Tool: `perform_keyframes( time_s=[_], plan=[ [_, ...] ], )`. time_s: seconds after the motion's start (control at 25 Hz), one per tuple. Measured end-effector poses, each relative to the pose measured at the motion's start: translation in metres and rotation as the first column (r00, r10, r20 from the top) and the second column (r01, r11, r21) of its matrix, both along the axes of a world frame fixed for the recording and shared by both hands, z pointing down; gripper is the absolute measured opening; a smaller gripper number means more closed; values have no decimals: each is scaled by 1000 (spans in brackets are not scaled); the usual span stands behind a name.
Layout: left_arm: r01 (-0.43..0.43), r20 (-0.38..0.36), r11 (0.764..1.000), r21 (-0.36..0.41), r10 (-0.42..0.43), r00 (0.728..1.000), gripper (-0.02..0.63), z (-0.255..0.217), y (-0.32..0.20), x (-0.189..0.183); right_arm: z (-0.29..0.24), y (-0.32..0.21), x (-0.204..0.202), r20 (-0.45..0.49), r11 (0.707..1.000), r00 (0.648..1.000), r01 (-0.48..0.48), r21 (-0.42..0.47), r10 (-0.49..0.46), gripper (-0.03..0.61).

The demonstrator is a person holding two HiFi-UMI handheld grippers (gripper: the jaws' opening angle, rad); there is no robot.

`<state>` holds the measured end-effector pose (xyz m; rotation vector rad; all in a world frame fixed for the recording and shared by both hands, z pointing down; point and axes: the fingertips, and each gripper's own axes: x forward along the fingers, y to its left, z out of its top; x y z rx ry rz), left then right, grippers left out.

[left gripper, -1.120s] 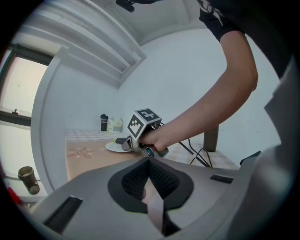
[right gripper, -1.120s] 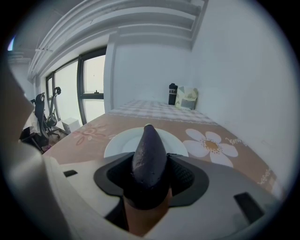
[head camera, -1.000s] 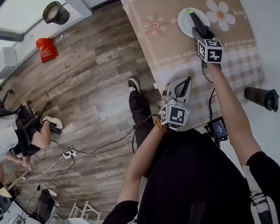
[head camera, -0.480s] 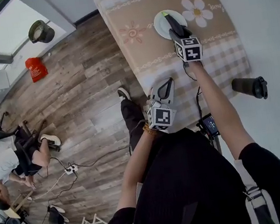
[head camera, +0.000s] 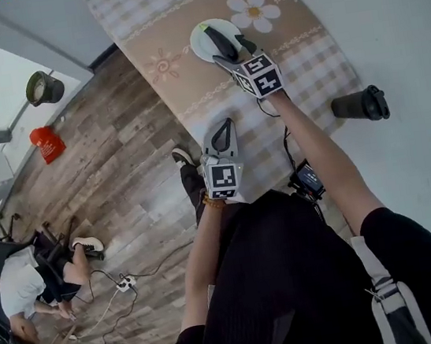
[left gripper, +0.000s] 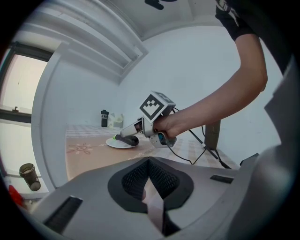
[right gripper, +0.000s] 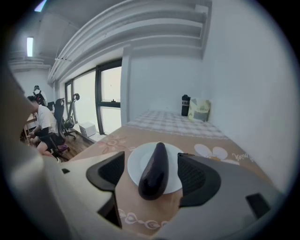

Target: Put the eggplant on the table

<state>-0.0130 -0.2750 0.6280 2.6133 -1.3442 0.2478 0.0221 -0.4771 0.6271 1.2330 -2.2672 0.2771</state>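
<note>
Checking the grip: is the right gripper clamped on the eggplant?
No: the jaws of the right gripper have just been opening and stand clear of the eggplant, which lies between them on the white plate.

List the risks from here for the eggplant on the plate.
The right tongs, jaws just opened, straddle the eggplant without touching it; a crooked pull-back might knock it. The eggplant's near end reaches past the rim of the plate, so a nudge may roll it off onto the table.
</note>
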Motion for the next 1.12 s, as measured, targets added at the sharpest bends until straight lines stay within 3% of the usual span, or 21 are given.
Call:
perform_keyframes(
  time_s=[0.72, 1.12],
  plan=[
    [2, 15, 999, -36, -1, 1000, -2, 9, 0, -1, -141, 95, 47, 146, 958, 984, 54, 283, -99, 348],
    [4, 11, 1000, -25, -3, 1000, -2, 10, 2, 4, -194, 181, 97, 263, 915, 959, -14, 404, -102, 348]
  ],
)
